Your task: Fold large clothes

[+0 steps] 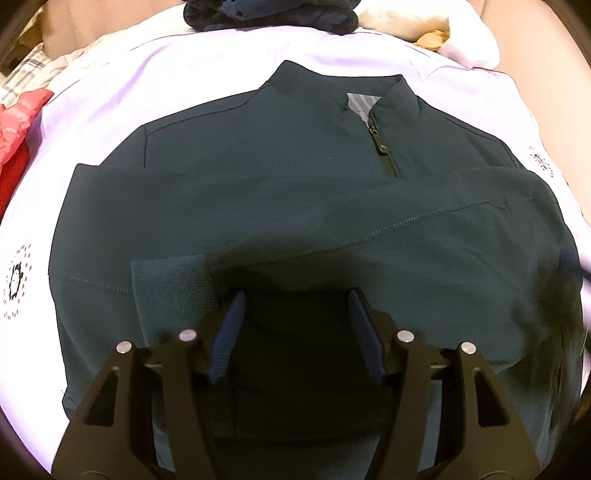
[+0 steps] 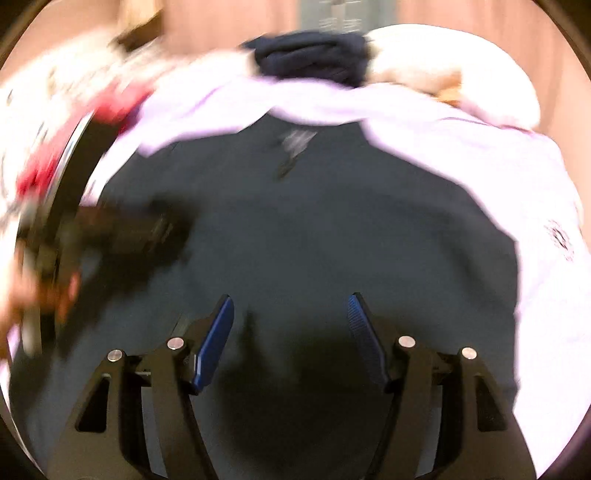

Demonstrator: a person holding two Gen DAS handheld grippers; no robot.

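We have the dark teal zip-neck jacket of smooth woven cloth (image 1: pixel 229 147) lying front up in the middle of the bed, on the pale lilac printed sheet (image 1: pixel 110 92), its collar toward the far edge so that the body lies flat for folding. Both sleeves are laid across the chest, one over the other, and the ribbed cuff (image 1: pixel 171 288) ends near the left side. That narrows the garment to a rectangle, which we judge is ready for a fold from hem to collar.

Our left tongs (image 1: pixel 297 308) hang over the lower body of the jacket with the blue pads apart and nothing between them, released. Our right tongs (image 2: pixel 291 314) are likewise spread and empty above the same cloth; that view is blurred.

A crumpled navy garment (image 1: pixel 269 14) sits at the far edge, and a red quilted cloth (image 1: pixel 18 122) at the left edge, both clear of the jacket.
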